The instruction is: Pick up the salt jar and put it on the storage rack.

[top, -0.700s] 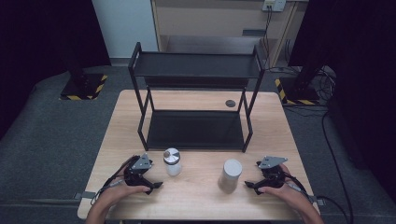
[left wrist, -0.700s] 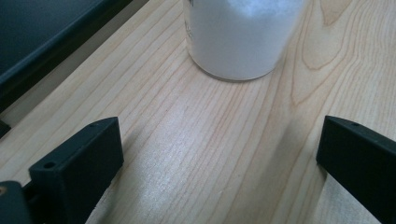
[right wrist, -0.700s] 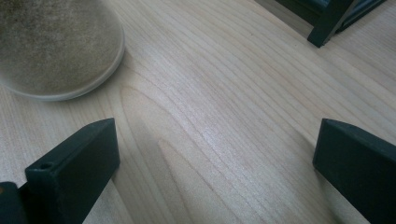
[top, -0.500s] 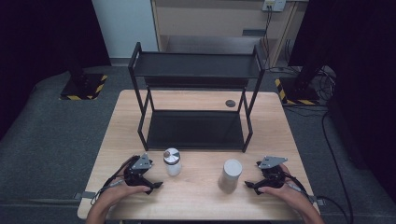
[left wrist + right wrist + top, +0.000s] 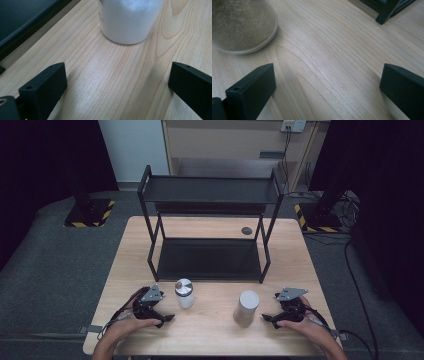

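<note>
High view: both tongs, left point(image 5: 159, 315) and right point(image 5: 274, 318), gape wide, empty; no legible writing.

A white jar point(image 5: 184, 293) with a silver lid stands upright just ahead of the left gripper's point(image 5: 161, 316) spread jaws. A beige cylindrical container point(image 5: 247, 308) stands upright ahead of the right gripper's point(image 5: 269, 318) spread jaws, off toward their left.

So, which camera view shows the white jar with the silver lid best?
The high view: the white jar stands whole there, lid included, beside the left gripper. The left gripper view gives just its blurred lower body, cut off at the top.
</note>
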### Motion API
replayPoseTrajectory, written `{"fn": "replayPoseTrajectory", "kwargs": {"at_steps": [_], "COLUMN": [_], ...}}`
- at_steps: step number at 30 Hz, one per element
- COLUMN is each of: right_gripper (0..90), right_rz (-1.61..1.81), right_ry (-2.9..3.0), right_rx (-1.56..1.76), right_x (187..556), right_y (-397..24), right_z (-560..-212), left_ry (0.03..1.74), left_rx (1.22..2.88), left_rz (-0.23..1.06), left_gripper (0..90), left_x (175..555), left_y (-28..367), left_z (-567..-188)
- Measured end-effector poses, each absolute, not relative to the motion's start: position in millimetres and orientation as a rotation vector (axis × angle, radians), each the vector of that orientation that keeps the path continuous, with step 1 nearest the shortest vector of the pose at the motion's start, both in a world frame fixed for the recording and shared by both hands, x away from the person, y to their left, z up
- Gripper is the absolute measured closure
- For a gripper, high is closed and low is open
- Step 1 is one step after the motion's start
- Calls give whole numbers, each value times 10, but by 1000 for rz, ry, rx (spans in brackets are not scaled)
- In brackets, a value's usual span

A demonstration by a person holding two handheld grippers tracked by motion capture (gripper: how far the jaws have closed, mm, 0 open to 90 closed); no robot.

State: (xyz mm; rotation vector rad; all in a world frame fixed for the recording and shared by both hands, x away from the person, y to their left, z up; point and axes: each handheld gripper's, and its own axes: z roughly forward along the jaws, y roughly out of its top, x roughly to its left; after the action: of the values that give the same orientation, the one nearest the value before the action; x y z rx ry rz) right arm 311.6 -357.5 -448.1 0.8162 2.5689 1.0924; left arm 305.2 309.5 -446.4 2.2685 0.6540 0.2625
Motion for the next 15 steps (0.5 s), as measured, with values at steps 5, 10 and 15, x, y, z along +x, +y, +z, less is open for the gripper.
{"fn": "replayPoseTrajectory", "kwargs": {"at_steps": [5,10,15], "right_gripper": [13,13,14], "right_rz": [1092,1093,1093], "right_ry": [2568,2568,2568], "right_rx": [817,817,818], "right_x": [3115,3115,3113], "right_y": [-3575,-3575,-3575], "right_z": [-4481,-4481,-4482], "left_ry": [647,646,650], "left_rx": [2251,2232,2209], "left_rz": [247,251,254], "left_gripper": [25,25,24], "left_x": [3066,3066,3063], "left_y": [3101,3093,3081], "left_z": [-4475,-4488,-4485]}}
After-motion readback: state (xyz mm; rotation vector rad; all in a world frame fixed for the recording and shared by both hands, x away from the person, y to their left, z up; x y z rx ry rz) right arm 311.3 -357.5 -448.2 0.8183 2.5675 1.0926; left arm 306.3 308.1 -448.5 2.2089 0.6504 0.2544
